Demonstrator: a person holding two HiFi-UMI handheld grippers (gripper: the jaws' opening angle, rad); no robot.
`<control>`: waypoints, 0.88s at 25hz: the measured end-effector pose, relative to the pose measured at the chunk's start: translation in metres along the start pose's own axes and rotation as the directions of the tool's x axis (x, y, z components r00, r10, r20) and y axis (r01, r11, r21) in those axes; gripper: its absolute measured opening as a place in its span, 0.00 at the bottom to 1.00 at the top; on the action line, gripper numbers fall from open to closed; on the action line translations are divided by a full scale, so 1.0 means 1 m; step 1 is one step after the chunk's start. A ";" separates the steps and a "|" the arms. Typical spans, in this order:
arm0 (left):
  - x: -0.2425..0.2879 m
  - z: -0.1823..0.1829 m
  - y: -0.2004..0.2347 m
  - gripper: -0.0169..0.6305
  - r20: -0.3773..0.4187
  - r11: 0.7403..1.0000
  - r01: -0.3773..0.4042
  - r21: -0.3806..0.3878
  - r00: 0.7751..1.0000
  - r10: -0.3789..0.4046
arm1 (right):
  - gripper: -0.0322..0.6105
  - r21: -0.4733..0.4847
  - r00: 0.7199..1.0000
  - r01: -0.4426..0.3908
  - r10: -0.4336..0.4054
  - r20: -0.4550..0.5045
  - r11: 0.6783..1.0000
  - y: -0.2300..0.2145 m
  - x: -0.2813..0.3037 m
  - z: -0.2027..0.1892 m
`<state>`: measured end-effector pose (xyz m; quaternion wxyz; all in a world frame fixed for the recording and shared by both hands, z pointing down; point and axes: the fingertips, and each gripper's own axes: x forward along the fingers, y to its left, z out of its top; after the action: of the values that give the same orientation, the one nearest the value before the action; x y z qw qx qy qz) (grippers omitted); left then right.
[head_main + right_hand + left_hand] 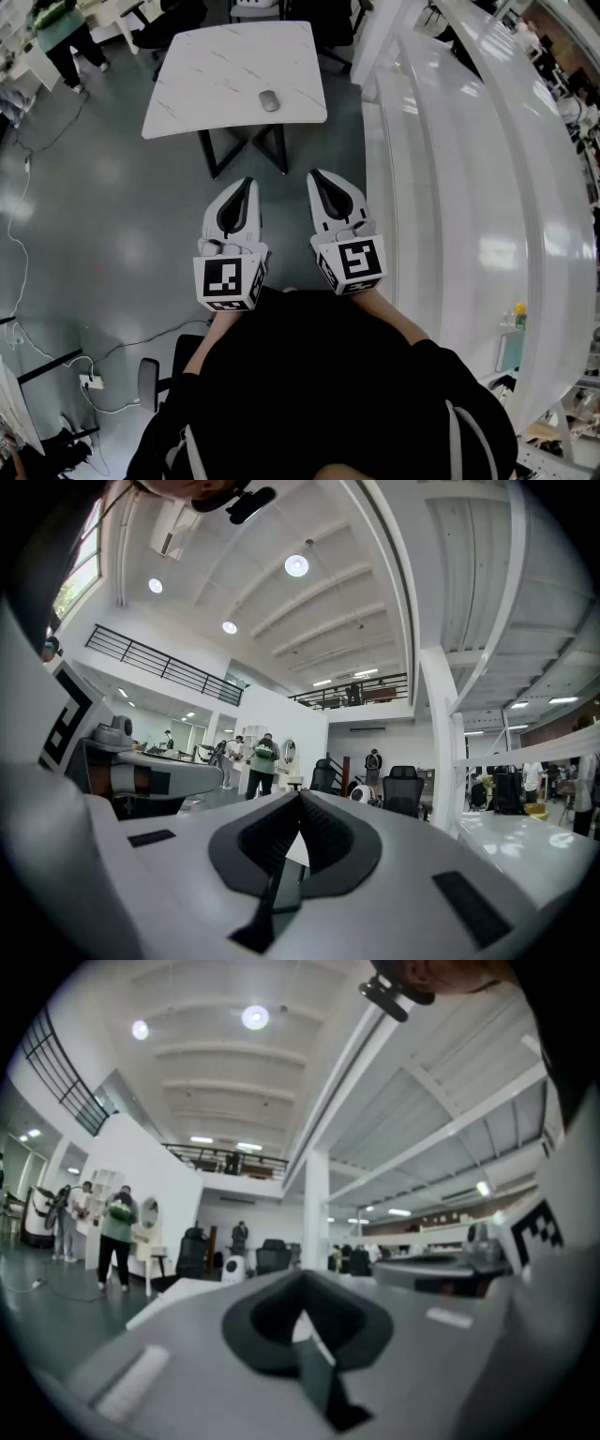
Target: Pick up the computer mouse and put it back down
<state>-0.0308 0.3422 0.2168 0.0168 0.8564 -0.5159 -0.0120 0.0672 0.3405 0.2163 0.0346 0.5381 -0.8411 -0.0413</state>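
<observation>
A small grey computer mouse (269, 100) lies near the front edge of a white marble-topped table (206, 75) in the head view. Both grippers are held level close to the person's body, well short of the table. My left gripper (248, 181) has its jaws together with nothing between them. My right gripper (313, 174) is likewise shut and empty. In the left gripper view the left gripper (302, 1279) has its tips meeting, and in the right gripper view the right gripper (300, 797) does too. The mouse does not show in either gripper view.
A long white curved counter (469, 187) runs along the right side. Dark floor (112, 216) lies between me and the table, with cables (19, 216) and a power strip (91, 382) at the left. Office chairs (169, 23) stand behind the table; a person (66, 37) stands far left.
</observation>
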 end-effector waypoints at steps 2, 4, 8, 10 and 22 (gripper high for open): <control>0.001 0.000 0.004 0.04 -0.001 1.000 0.005 -0.001 1.000 -0.005 | 0.08 -0.005 1.000 0.002 -0.002 -0.004 1.000 0.003 0.004 0.000; 0.001 0.000 0.007 0.04 -0.001 1.000 0.011 -0.001 1.000 -0.011 | 0.08 -0.008 1.000 0.004 -0.004 -0.006 1.000 0.006 0.007 0.000; 0.002 -0.002 0.011 0.04 0.001 0.999 0.038 -0.005 0.999 -0.038 | 0.08 0.006 1.000 0.007 -0.007 0.002 1.000 0.012 0.012 -0.001; 0.002 -0.003 0.013 0.04 0.003 0.999 0.052 -0.004 0.999 -0.052 | 0.08 0.018 1.000 0.013 -0.013 0.003 1.000 0.016 0.014 -0.003; 0.004 -0.016 0.041 0.04 -0.011 0.999 0.045 -0.019 0.999 -0.045 | 0.08 0.049 1.000 0.020 -0.020 -0.020 0.999 0.023 0.026 -0.017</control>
<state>-0.0650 0.3200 0.2343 0.0272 0.8676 -0.4964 -0.0123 0.0370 0.3262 0.2364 0.0290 0.5476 -0.8361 -0.0158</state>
